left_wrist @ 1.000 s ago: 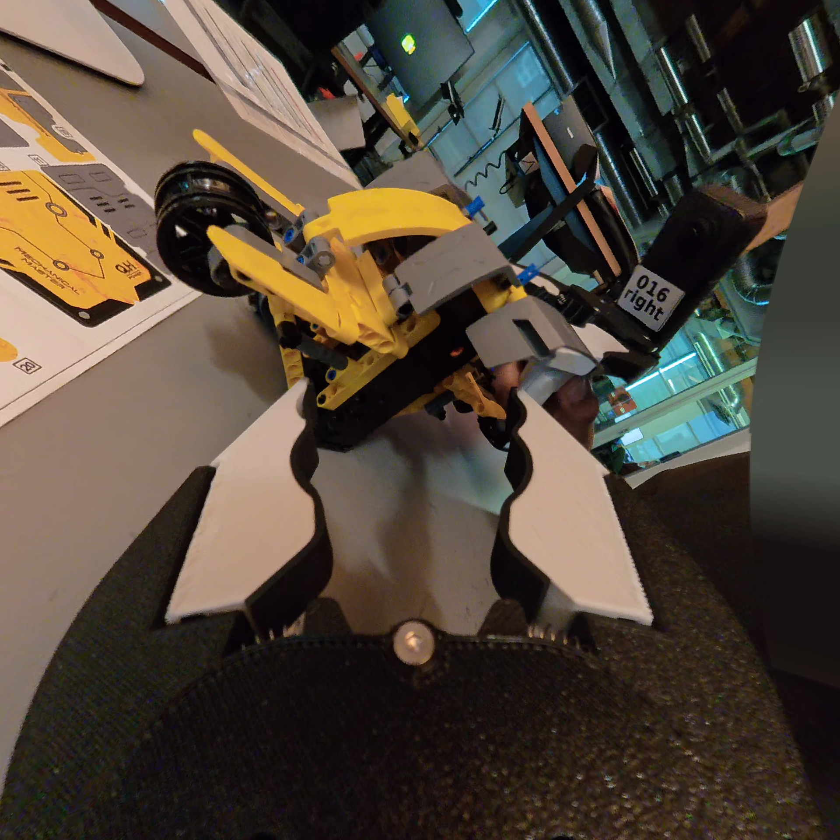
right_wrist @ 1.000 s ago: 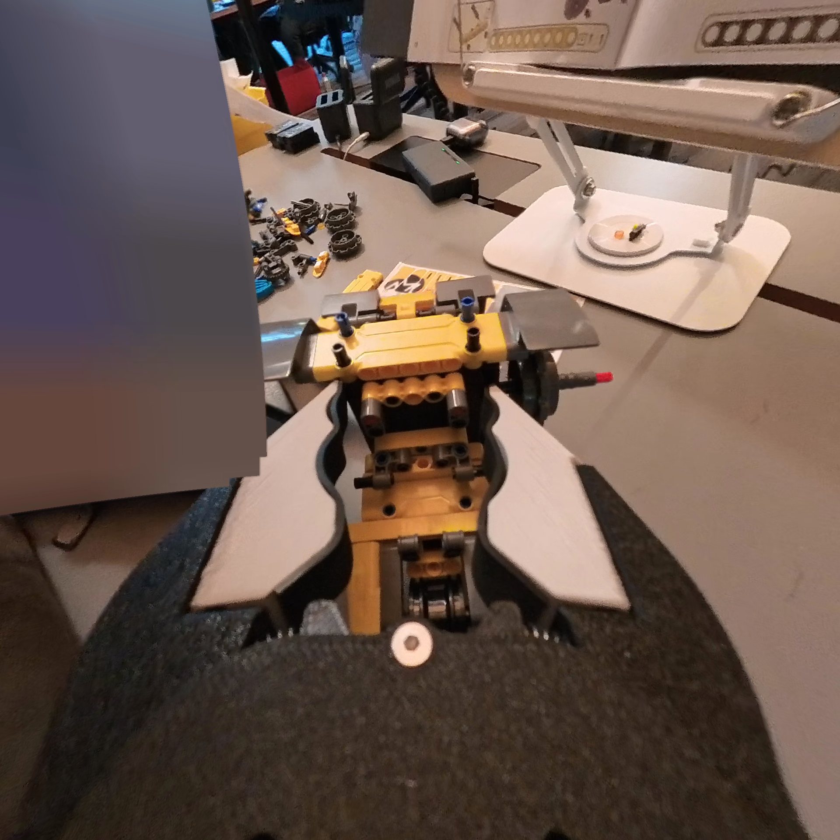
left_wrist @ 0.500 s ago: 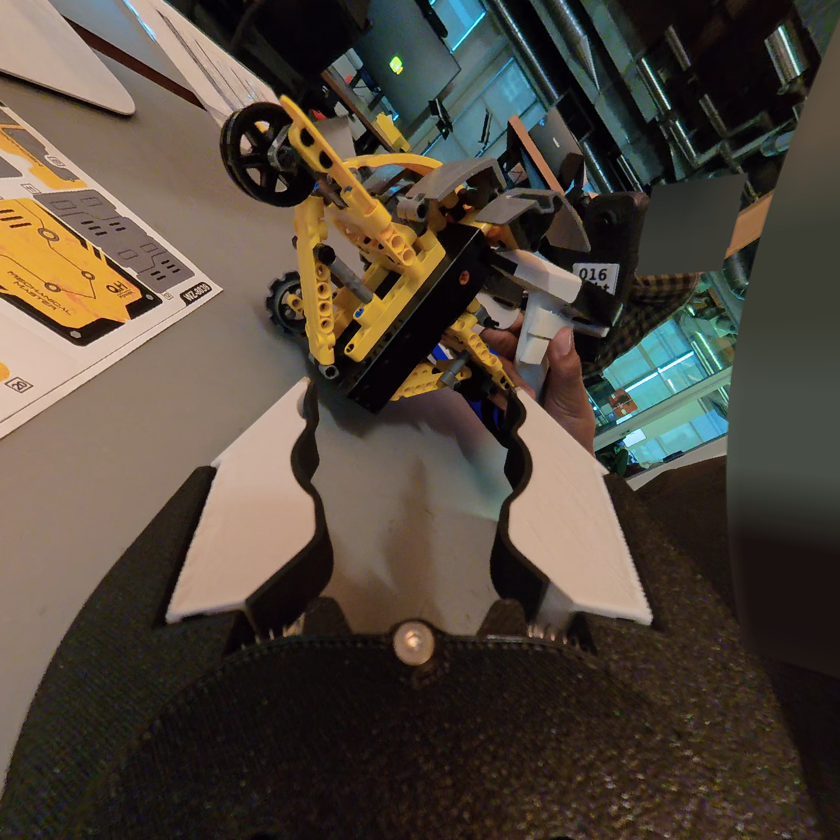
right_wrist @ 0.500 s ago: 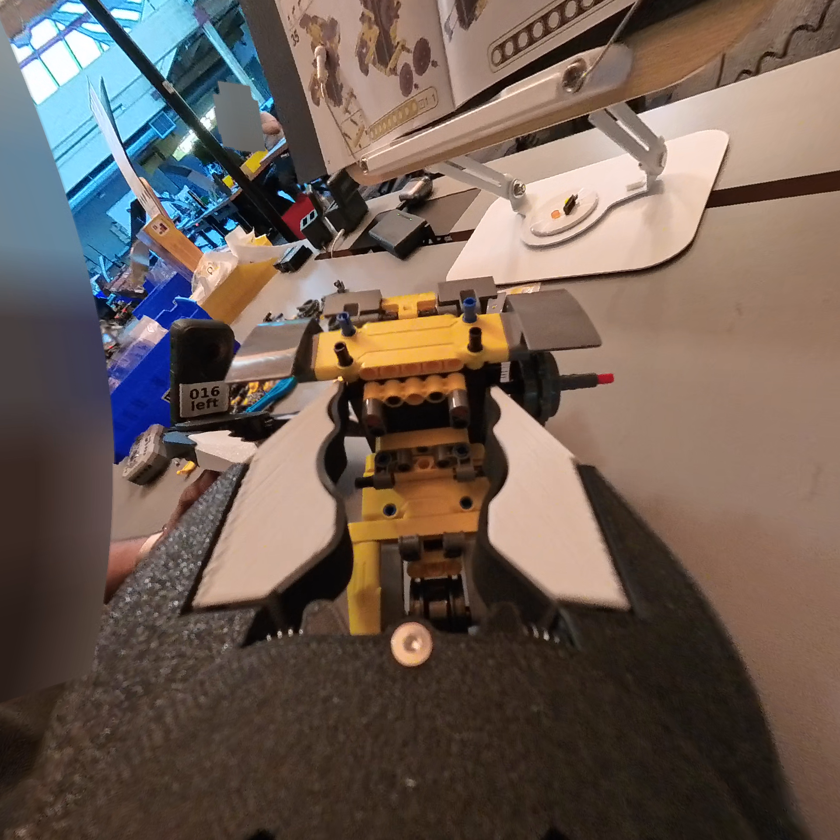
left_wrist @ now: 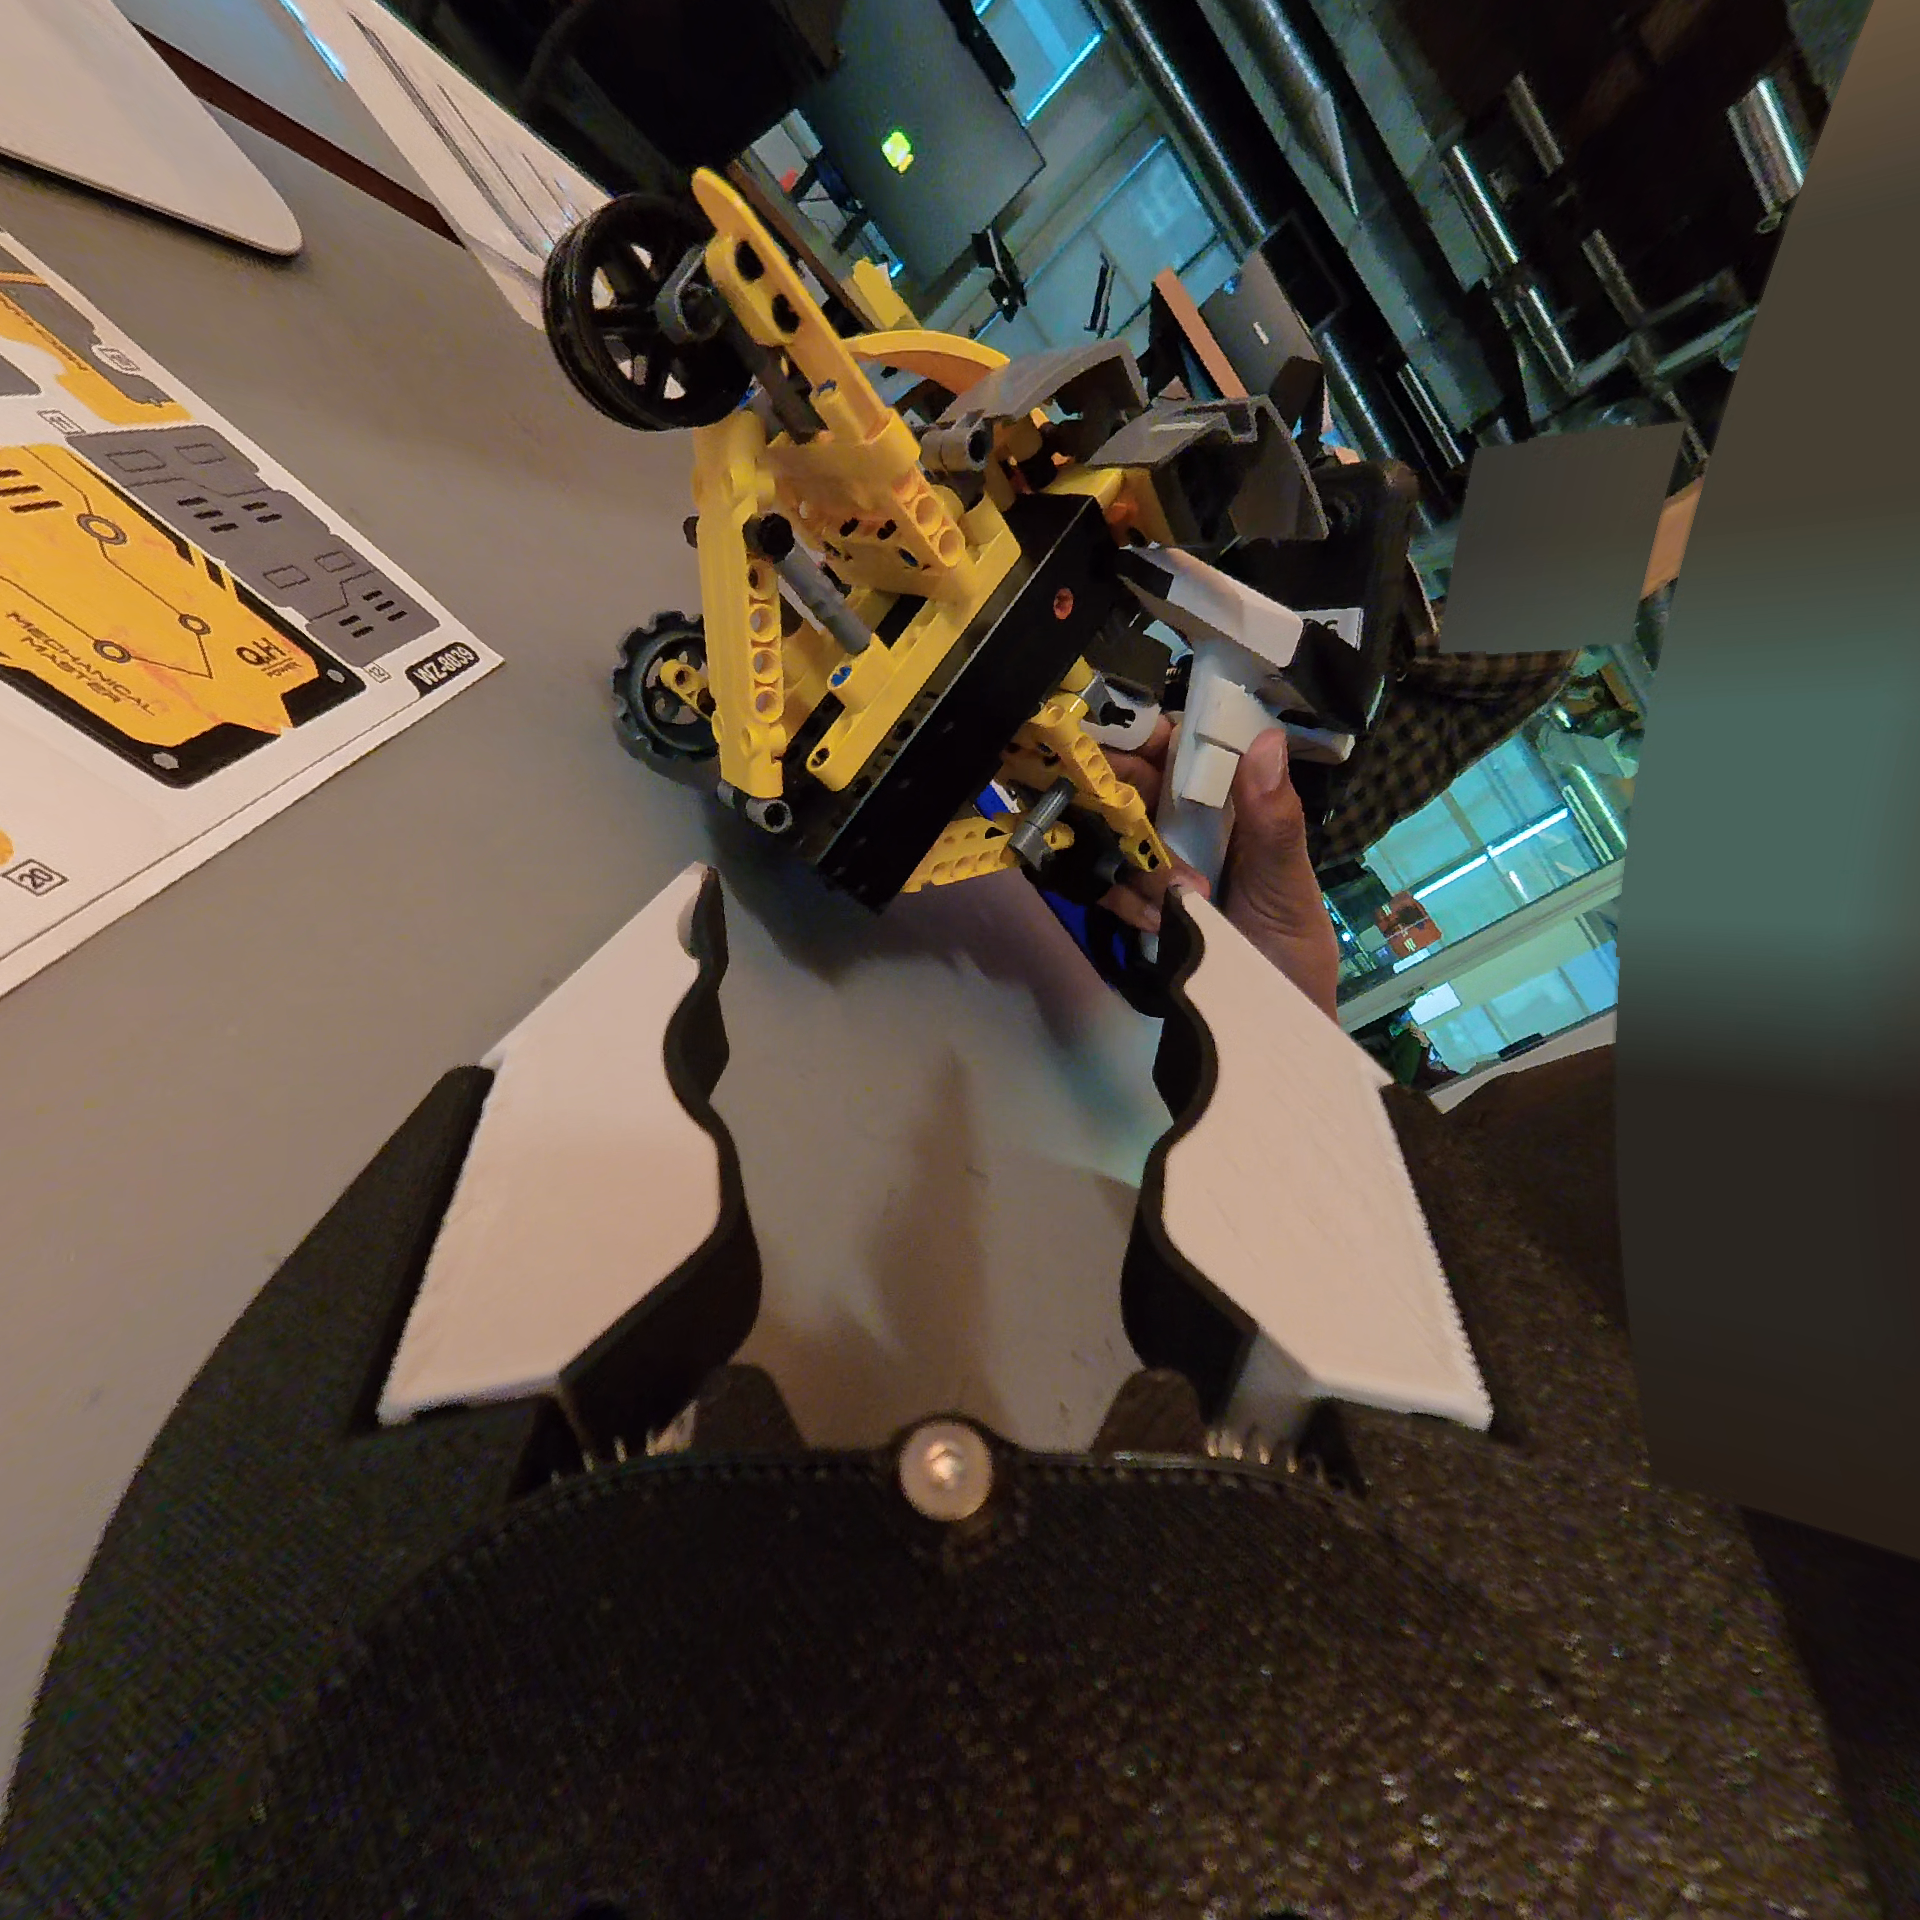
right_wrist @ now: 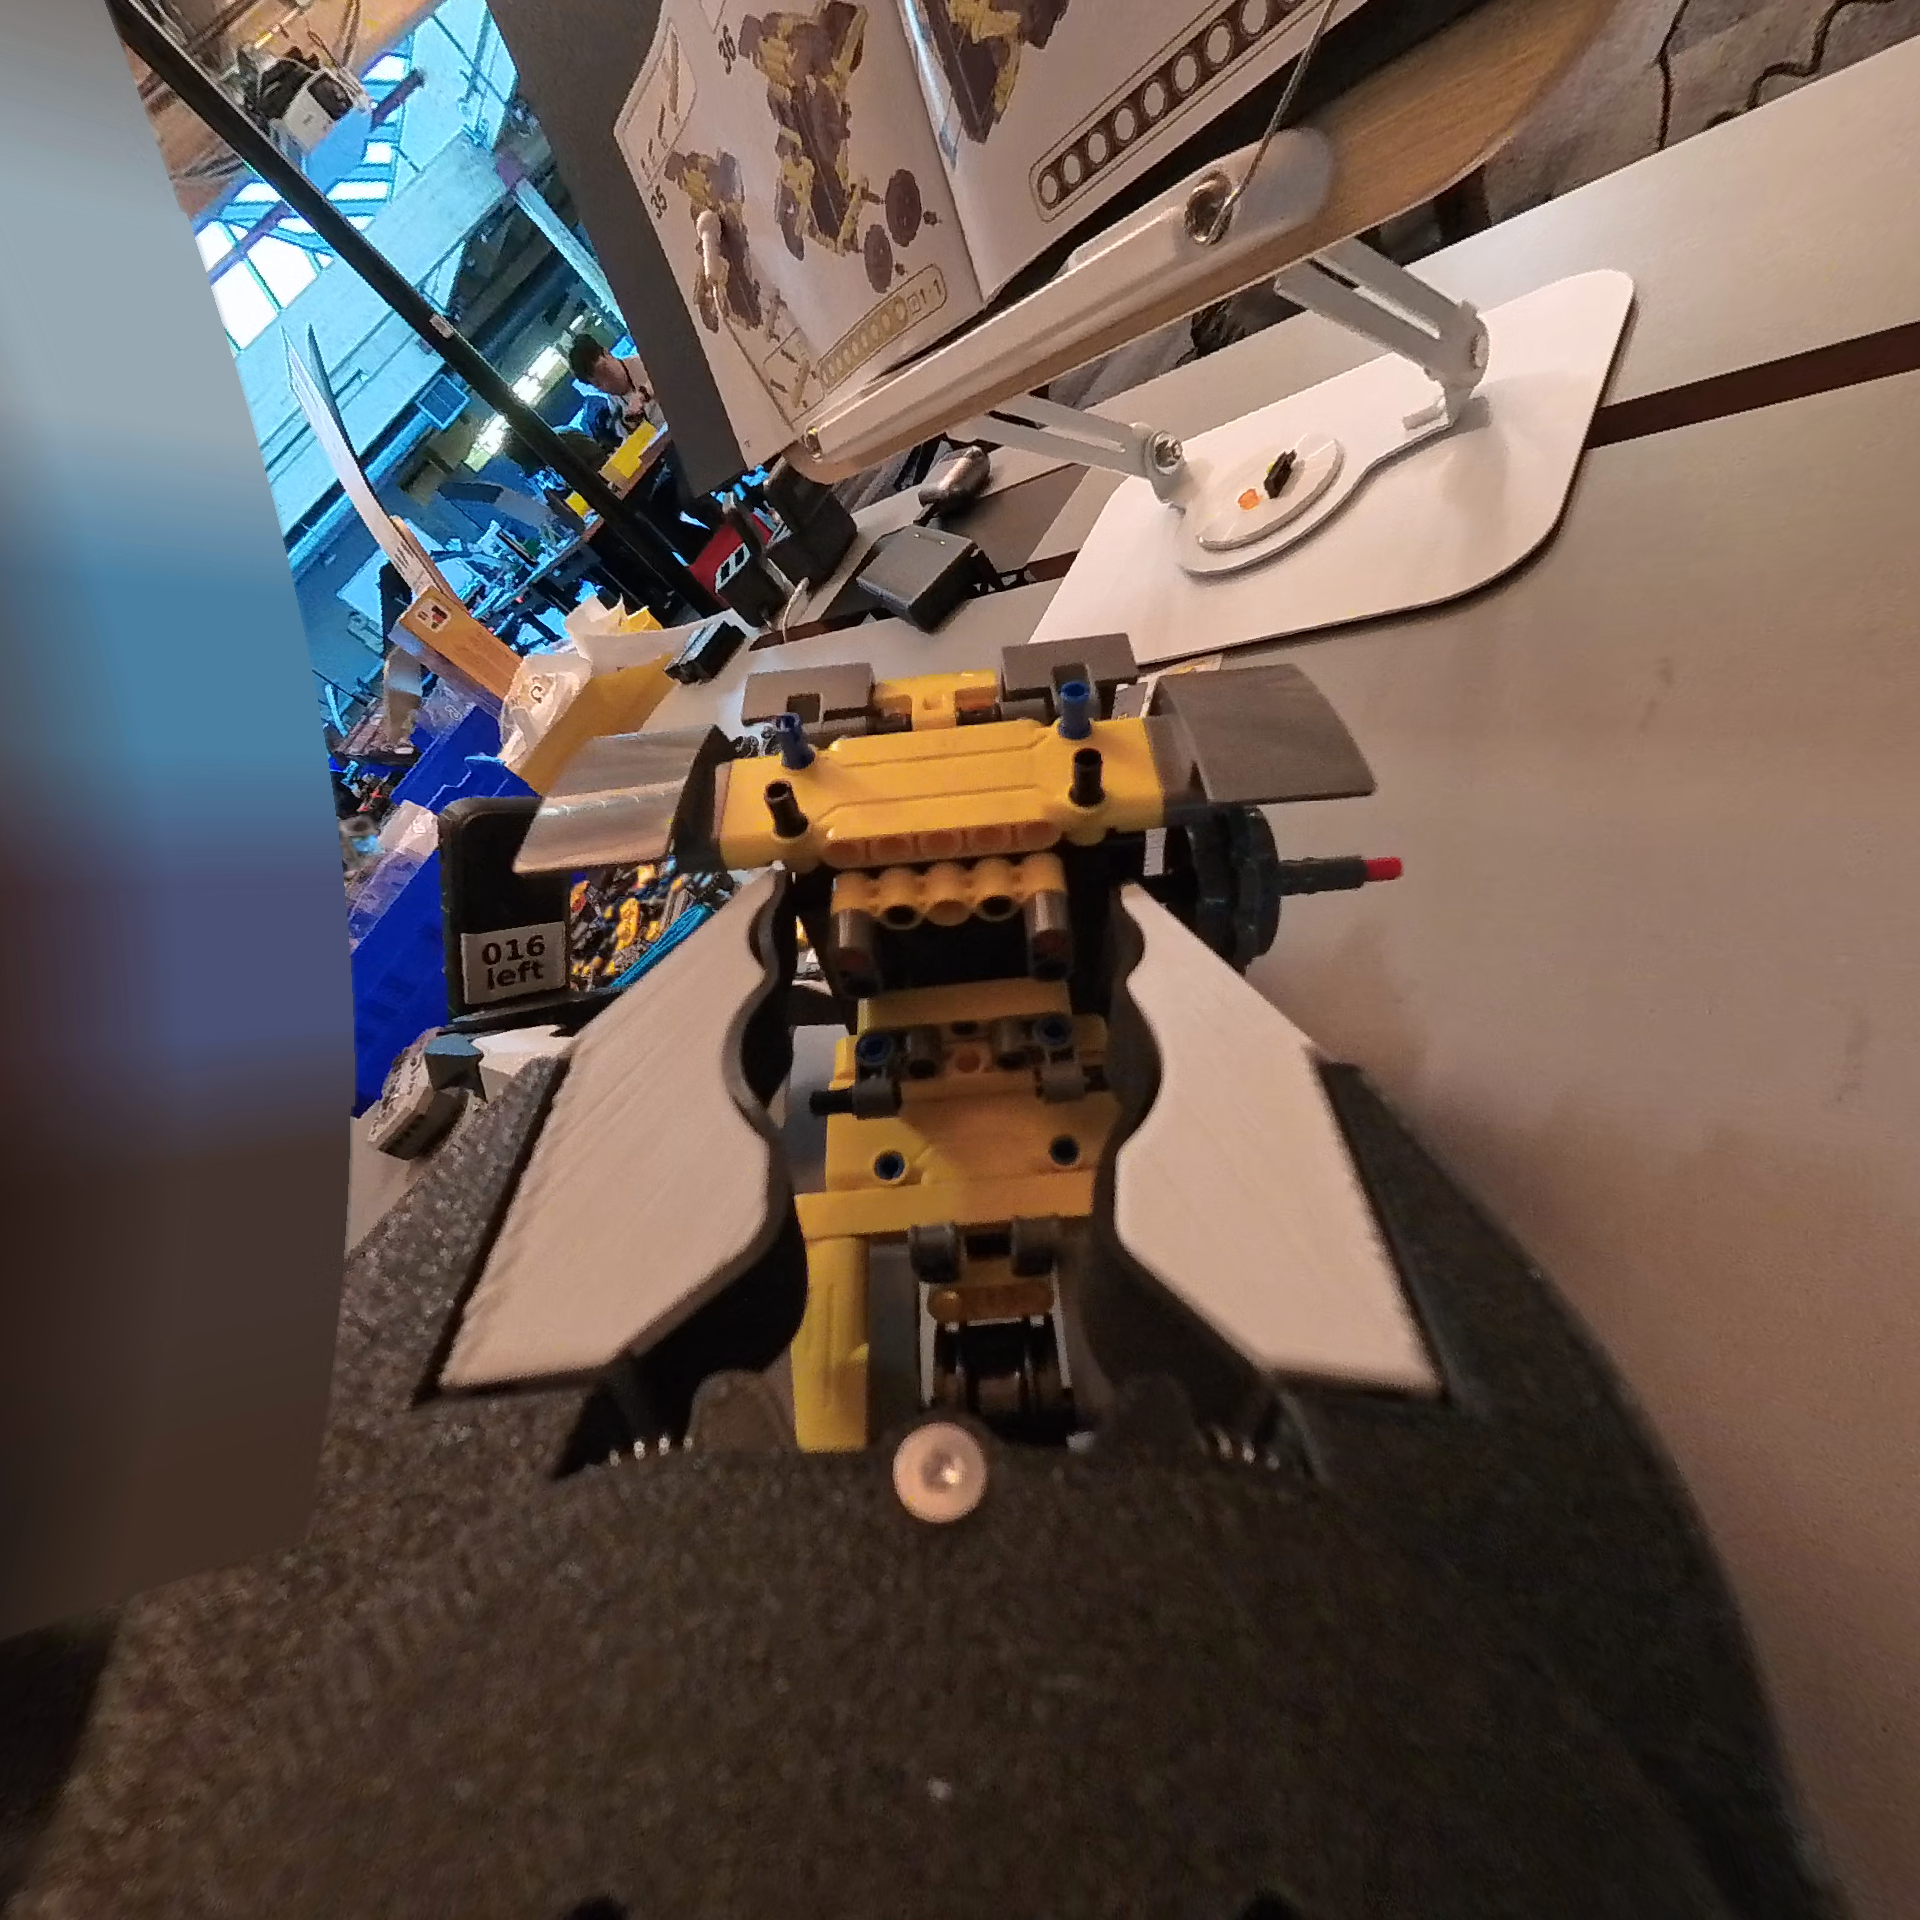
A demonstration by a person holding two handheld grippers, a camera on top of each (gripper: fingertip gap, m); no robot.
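A yellow, black and grey brick-built vehicle model (right_wrist: 935,800) sits between the fingers of my right gripper (right_wrist: 951,914), which is shut on its body. In the left wrist view the model (left_wrist: 883,623) hangs tilted just above the grey table (left_wrist: 312,1039), a black spoked wheel (left_wrist: 634,322) at its top and a small toothed wheel (left_wrist: 660,696) at its lower side. The right gripper (left_wrist: 1247,665) and a hand (left_wrist: 1268,862) hold it from the far side. My left gripper (left_wrist: 940,914) is open and empty, its tips just short of the model's black underside.
A yellow and grey sticker sheet (left_wrist: 156,623) lies on the table at left. A white stand (right_wrist: 1351,499) holds an open instruction booklet (right_wrist: 883,187) behind the model. Dark devices (right_wrist: 914,571) and blue bins (right_wrist: 416,935) lie farther left, beside the left gripper's body (right_wrist: 499,935). The left gripper's tips are roughly 11 cm from the right gripper's.
The right gripper has rolled and tipped the model, so the spoked wheel swung up and to the right and the underside turned toward my left gripper. The left gripper stayed open and nearly still.
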